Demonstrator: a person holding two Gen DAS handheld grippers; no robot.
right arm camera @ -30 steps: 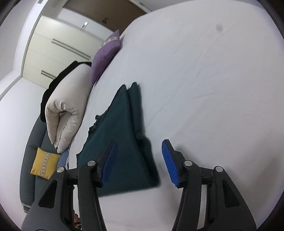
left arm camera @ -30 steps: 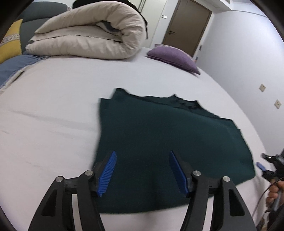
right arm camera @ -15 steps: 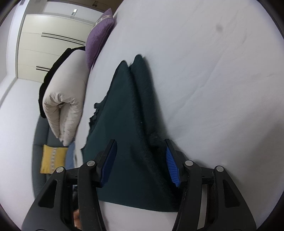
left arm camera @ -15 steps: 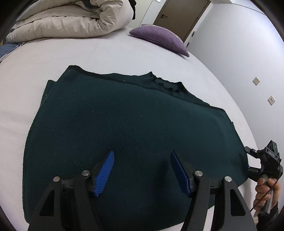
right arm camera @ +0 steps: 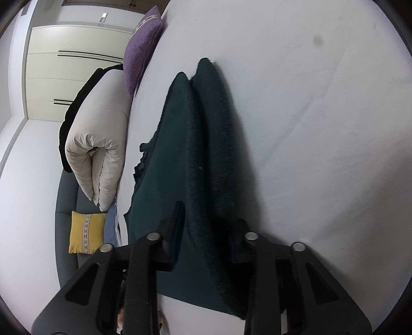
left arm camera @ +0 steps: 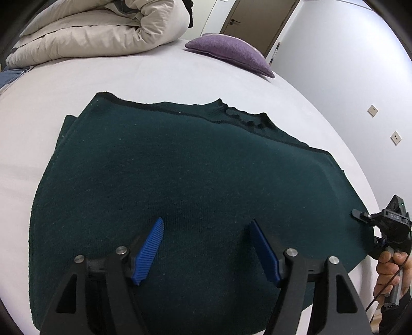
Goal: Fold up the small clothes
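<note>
A white bed [left arm camera: 180, 74] fills both views. At its far end lies a rolled cream duvet [left arm camera: 103, 33], with a purple pillow [left arm camera: 229, 51] beside it. A brown door [left arm camera: 257, 23] stands behind. A yellow cushion [right arm camera: 86, 232] rests on grey upholstery, and pale wardrobe doors [right arm camera: 74, 69] are visible beyond.

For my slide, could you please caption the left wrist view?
Open left gripper hovers over dark green sweater lying flat on white bed.

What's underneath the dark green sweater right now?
The green sweater lies on the white bedsheet, with a second folded layer showing along its edge. Anything beneath its middle is covered.
</note>
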